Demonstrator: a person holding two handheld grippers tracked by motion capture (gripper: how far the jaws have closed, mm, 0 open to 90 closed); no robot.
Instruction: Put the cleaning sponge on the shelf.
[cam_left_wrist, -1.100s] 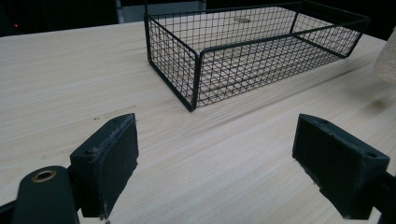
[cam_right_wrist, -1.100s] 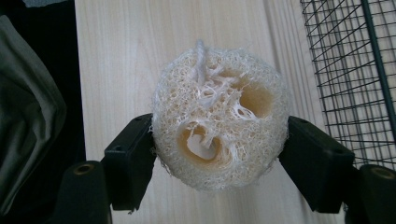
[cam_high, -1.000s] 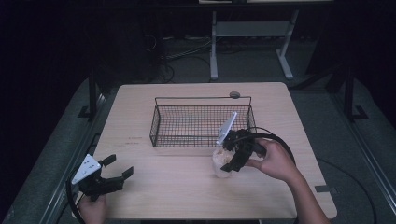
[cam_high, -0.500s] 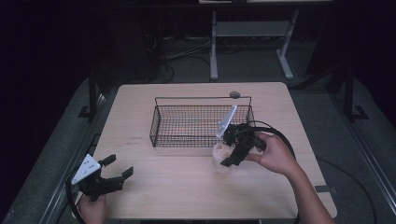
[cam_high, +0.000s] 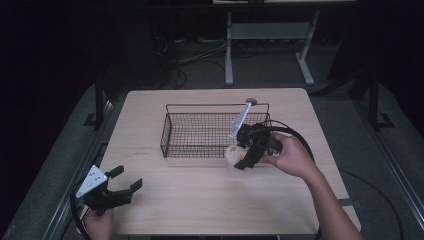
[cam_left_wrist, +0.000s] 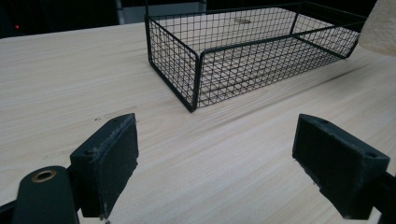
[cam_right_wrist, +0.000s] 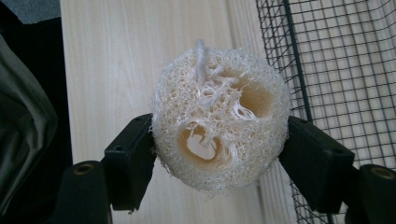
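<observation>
Right hand-held gripper is clamped on the loofah, pads squeezing it from both sides. The right gripper view shows the sponge's holed end face toward the camera, wire basket just beside it on one side, bare desk on the other.

What changed over the last second: in the high view the right hand has carried the loofah up off the desk and in toward the basket's near right corner. A second ago it sat lower and further out from the wire. Grip looks the same throughout, no slip that I can see.

My read: pickup is done and this is the transfer leg. The loofah is in the air just outside the near wall, not yet over the rim. Next it needs to clear that top wire, then drop inside. Main risk is snagging the sponge's rough edge on the mesh.

Left hand-held gripper is parked at the near left corner of the desk, jaws wide apart with nothing between them, same spot as before. Its own view looks across bare wood at the basket, with the loofah at the far right edge.
</observation>
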